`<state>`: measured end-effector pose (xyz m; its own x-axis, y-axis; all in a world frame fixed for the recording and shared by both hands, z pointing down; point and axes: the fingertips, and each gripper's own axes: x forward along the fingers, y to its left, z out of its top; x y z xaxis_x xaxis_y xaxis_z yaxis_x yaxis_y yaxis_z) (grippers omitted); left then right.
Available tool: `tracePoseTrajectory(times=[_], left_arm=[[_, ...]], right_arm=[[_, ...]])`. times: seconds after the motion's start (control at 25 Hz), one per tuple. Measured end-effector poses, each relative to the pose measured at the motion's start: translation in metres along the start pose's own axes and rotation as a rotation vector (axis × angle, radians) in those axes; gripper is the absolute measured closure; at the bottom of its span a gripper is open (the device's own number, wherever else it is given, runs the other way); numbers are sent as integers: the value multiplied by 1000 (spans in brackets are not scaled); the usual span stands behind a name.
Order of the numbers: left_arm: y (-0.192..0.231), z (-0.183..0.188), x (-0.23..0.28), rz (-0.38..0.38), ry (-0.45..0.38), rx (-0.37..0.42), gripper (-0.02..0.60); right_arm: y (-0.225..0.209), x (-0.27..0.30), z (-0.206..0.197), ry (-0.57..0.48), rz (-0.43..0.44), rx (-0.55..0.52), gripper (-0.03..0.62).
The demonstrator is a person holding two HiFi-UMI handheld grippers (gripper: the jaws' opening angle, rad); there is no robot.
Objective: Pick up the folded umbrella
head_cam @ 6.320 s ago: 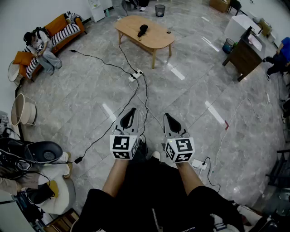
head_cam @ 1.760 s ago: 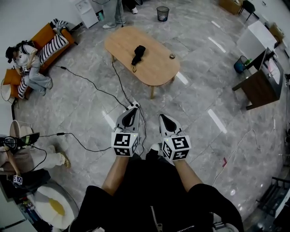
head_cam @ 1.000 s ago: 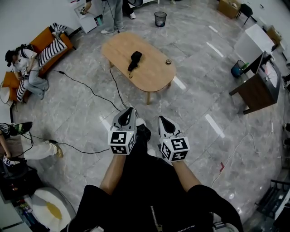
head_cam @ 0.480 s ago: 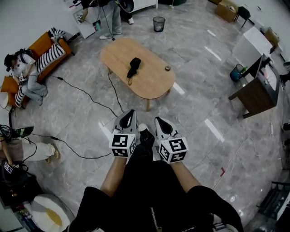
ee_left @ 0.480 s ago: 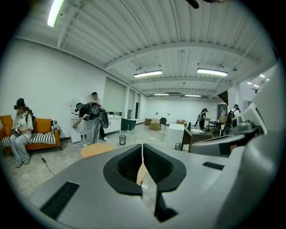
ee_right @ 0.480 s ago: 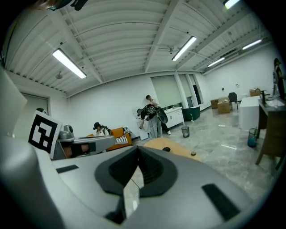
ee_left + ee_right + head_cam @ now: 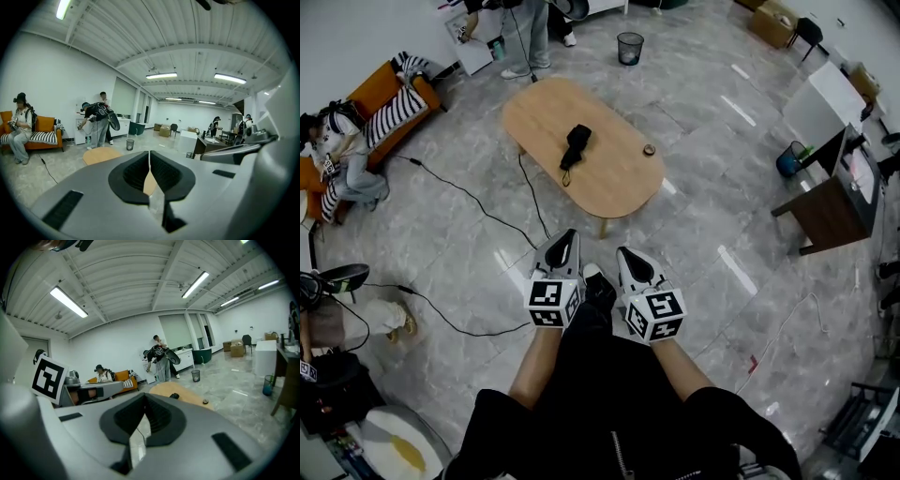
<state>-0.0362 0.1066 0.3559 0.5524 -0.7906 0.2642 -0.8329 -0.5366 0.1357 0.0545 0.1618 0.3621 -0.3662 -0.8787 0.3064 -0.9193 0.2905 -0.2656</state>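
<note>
The folded black umbrella lies on an oval wooden table some way ahead of me; its strap hangs toward the near side. In the right gripper view the umbrella is a small dark lump on the table. My left gripper and right gripper are held side by side in front of me, over the floor short of the table. Both point toward the table, and both are shut with nothing between the jaws. The left gripper view shows only the table's edge past its jaws.
A small round object sits on the table's right part. Black cables cross the floor at my left. There is an orange sofa with a seated person, people standing by a white cabinet, a bin and a dark desk at the right.
Both grippers and I have moved forward across the floor; the table and umbrella now lie closer in the head view. Both grippers stay shut.
</note>
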Motion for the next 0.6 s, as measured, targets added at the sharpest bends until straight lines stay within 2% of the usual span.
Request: tracePoseTrajectory(times=[0.6], left_arm=[[84, 34, 119, 19, 38, -69, 560]], right_arm=[[-44, 137, 60, 70, 21, -25, 583]])
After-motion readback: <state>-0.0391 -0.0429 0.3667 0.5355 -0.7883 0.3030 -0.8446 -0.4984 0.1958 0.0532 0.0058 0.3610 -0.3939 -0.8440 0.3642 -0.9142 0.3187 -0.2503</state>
